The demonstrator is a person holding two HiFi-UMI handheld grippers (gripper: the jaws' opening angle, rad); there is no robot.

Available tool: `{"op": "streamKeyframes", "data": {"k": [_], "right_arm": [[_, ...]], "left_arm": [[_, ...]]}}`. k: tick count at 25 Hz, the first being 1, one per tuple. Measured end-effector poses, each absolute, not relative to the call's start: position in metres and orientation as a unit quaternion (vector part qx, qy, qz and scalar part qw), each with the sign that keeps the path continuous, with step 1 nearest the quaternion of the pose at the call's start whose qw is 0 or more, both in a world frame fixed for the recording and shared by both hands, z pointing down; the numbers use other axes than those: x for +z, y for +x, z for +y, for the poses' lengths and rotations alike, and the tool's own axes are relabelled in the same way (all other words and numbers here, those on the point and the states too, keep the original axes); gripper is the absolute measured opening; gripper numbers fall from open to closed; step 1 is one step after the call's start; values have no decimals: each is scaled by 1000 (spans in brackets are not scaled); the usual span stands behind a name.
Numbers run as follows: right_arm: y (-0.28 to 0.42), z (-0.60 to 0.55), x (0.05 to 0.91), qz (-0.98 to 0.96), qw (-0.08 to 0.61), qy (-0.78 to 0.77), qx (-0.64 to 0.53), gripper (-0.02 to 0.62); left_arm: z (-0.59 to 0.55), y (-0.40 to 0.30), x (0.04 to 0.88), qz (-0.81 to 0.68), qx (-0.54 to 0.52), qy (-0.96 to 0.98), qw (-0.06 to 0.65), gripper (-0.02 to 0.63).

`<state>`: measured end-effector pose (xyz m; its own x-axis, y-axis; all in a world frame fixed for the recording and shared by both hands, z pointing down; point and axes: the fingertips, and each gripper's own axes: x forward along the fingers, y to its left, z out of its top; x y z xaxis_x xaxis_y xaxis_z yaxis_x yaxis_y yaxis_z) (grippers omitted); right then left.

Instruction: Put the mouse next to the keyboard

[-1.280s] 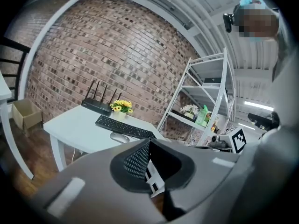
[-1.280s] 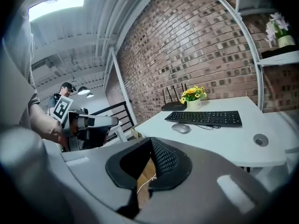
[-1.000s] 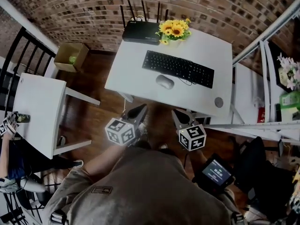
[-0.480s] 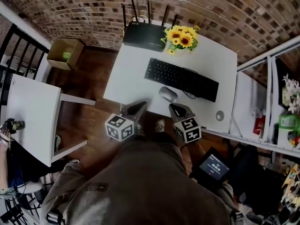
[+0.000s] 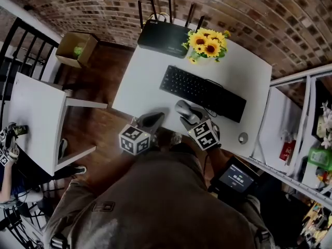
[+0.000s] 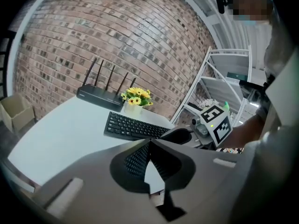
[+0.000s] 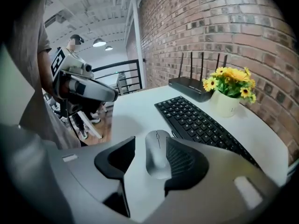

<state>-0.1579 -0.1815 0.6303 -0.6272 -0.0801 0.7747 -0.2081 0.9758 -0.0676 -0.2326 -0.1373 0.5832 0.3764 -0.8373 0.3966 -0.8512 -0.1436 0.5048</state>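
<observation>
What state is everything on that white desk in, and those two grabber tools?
Right gripper: jaws opening, mouse between them.
Mouse: flat on the desk, not gripped.
Left gripper: shut, empty.
Keyboard: flat, just beyond the mouse.
Router: antennas upright.
Sunflowers: upright in their pot.

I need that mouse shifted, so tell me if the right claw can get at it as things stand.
Probably yes. The right claw has its jaws opening, and the mouse lies between them on the table with nothing blocking it. The keyboard sits just beyond, clear of the jaws.
</observation>
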Motion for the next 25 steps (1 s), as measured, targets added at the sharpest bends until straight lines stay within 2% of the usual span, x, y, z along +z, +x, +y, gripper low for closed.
{"op": "streamKeyframes", "data": {"k": [6,11,17,25], "right_arm": [[-164,-192,663,-871,489,33,23,276],[-170,-195,682,-857,515,10,19,308],[-174,-190,690,-845,535,-8,12,305],[-176,-189,683,-855,518,10,4,293]], "left_arm": [[-131,-237,596,-573,23,741,349,0],[-124,-244,602,-586,20,727,358,0],[-119,-250,602,-595,13,716,365,0],[-120,-251,600,-587,12,719,370,0]]}}
